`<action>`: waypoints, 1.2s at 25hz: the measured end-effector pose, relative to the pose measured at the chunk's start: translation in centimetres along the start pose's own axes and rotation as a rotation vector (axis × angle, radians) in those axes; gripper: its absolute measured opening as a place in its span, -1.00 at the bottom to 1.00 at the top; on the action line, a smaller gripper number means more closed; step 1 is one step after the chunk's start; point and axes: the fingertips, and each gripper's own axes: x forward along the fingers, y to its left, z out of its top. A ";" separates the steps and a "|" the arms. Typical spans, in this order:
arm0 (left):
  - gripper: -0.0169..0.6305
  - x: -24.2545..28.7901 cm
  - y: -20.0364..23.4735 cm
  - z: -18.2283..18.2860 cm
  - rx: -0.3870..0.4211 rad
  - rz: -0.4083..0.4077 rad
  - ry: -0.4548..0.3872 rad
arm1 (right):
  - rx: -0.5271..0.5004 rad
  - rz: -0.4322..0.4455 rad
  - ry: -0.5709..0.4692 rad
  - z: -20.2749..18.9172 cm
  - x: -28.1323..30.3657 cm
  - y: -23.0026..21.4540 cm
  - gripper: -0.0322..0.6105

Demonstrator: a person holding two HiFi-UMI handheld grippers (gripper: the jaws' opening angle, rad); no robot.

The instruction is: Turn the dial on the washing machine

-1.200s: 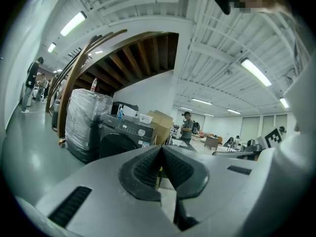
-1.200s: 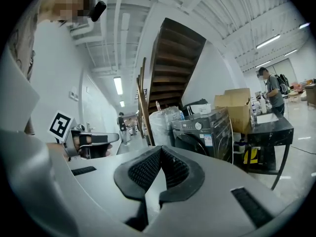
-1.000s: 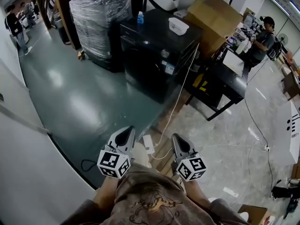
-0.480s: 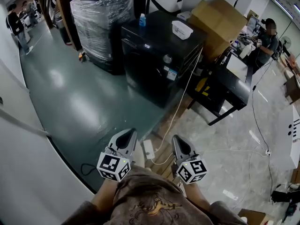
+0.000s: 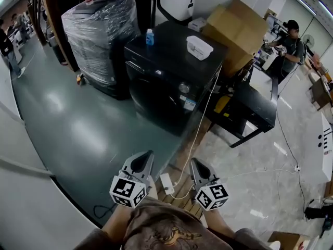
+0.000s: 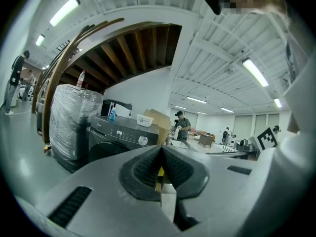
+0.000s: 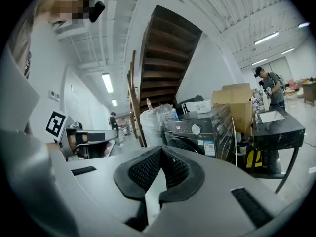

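Note:
A black washing machine (image 5: 166, 82) stands across the floor ahead of me, its round silver dial (image 5: 183, 88) on the front panel. The left gripper view shows the dial (image 6: 143, 140) far off, and so does the right gripper view (image 7: 196, 129). Both grippers sit low in the head view, close to my body and well short of the machine. My left gripper (image 5: 144, 158) is shut, pads together, nothing between them. My right gripper (image 5: 197, 165) is shut and empty too.
On the machine's top sit a blue bottle (image 5: 150, 37) and a white tray (image 5: 199, 47). A plastic-wrapped pallet (image 5: 96, 40) stands to its left, cardboard boxes (image 5: 237, 27) and a black table (image 5: 250, 105) to its right. A white cable (image 5: 200, 124) runs to a power strip (image 5: 167, 183) at my feet. People stand far off.
The head view has shifted, so the washing machine sits slightly lower and further left in the picture. Both grippers stay shut and in the same place near my body.

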 end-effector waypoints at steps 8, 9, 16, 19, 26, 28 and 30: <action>-0.96 6.2 6.8 8.7 0.026 -0.141 0.063 | 0.016 -0.146 -0.019 8.2 8.3 0.2 -0.90; -0.96 6.7 7.4 10.1 0.033 -0.165 0.072 | 0.019 -0.166 -0.025 9.6 9.1 0.4 -0.90; -0.96 9.5 9.6 15.1 0.079 -0.296 0.086 | 0.012 -0.225 -0.051 13.9 13.2 2.8 -0.90; -0.95 10.4 10.0 15.3 0.068 -0.314 0.091 | 0.019 -0.254 -0.054 14.2 13.8 2.6 -0.90; -0.96 11.9 10.4 15.1 0.058 -0.340 0.112 | 0.018 -0.310 -0.054 14.3 14.4 1.4 -0.90; -0.96 12.6 10.6 15.1 0.064 -0.343 0.117 | 0.018 -0.324 -0.056 14.3 14.9 0.8 -0.90; -0.95 13.1 10.6 15.1 0.066 -0.347 0.123 | 0.012 -0.337 -0.057 14.5 15.3 0.3 -0.90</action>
